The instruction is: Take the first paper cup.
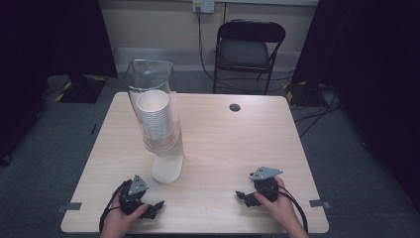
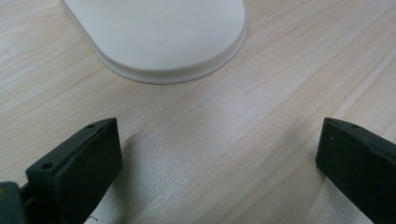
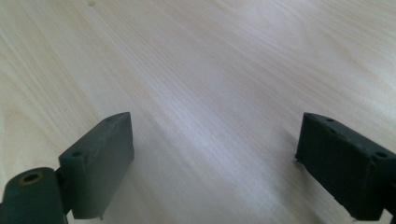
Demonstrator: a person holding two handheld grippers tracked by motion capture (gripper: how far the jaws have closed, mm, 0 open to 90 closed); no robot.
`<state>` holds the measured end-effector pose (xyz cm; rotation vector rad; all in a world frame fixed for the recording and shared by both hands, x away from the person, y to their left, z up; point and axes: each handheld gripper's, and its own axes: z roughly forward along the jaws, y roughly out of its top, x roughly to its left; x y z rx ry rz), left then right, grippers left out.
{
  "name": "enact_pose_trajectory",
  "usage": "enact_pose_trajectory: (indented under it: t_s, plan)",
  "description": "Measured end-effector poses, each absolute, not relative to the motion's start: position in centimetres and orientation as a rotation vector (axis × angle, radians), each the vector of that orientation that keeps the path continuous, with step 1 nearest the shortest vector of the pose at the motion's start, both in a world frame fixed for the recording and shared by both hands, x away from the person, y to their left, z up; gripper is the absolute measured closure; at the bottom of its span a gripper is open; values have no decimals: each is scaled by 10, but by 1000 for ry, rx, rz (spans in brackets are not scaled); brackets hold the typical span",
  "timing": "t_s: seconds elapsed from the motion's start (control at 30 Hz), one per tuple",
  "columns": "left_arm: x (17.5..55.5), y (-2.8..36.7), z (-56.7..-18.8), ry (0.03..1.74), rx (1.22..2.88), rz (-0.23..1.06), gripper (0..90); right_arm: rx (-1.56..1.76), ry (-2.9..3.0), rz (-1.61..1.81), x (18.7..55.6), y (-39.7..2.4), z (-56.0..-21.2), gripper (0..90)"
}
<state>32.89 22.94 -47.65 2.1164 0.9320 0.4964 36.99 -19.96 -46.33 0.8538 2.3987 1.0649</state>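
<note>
A clear tube dispenser (image 1: 151, 79) holding a stack of white paper cups (image 1: 154, 115) stands on a white base (image 1: 167, 168) left of the table's middle. The base's rounded end (image 2: 163, 37) lies just ahead of my left gripper (image 2: 219, 154), which is open with bare wood between its jaws. In the high view the left gripper (image 1: 157, 205) rests near the front edge, below the base. My right gripper (image 1: 239, 195) sits at the front right, held by a hand; it (image 3: 215, 158) stands open over bare table with nothing between its jaws.
The light wooden table (image 1: 223, 144) has a round cable hole (image 1: 235, 107) at the back. A black folding chair (image 1: 250, 49) stands beyond the far edge. Dark curtains hang on both sides. Cables trail across the grey floor at the right.
</note>
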Motion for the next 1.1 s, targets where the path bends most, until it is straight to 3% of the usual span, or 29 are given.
enact_pose_trajectory:
  t_s: [0.3, 0.33, 0.37, 0.43, 0.47, 0.53, 0.6, 0.63, 0.8, 1.1]
  plan:
    - [327, 231, -476, 934, 2108, 508, 18, 852, 2399, 1063, 370, -200, -463, 103]
    - [327, 232, -473, 917, 2069, 512, 185, 852, 2399, 1062, 370, -200, -463, 101]
    - [327, 232, -470, 898, 2058, 517, 282, 852, 2399, 1062, 370, -200, -463, 102]
    - [326, 231, -467, 898, 2039, 529, 112, 852, 2399, 1062, 370, -200, -463, 101]
    - [327, 230, -459, 923, 1977, 544, 111, 852, 2398, 1061, 370, -199, -463, 101]
    - [329, 228, -450, 946, 1910, 527, 217, 852, 2399, 1061, 370, -199, -463, 101]
    - [329, 227, -447, 958, 1884, 530, 151, 853, 2398, 1062, 370, -199, -463, 101]
    - [331, 228, -438, 946, 1847, 552, 182, 853, 2399, 1063, 370, -199, -463, 101]
    - [344, 228, -425, 1023, 1719, 568, 164, 857, 2397, 1063, 370, -199, -463, 101]
    - [362, 213, -414, 966, 1668, 674, 180, 859, 2396, 1062, 370, -199, -463, 101]
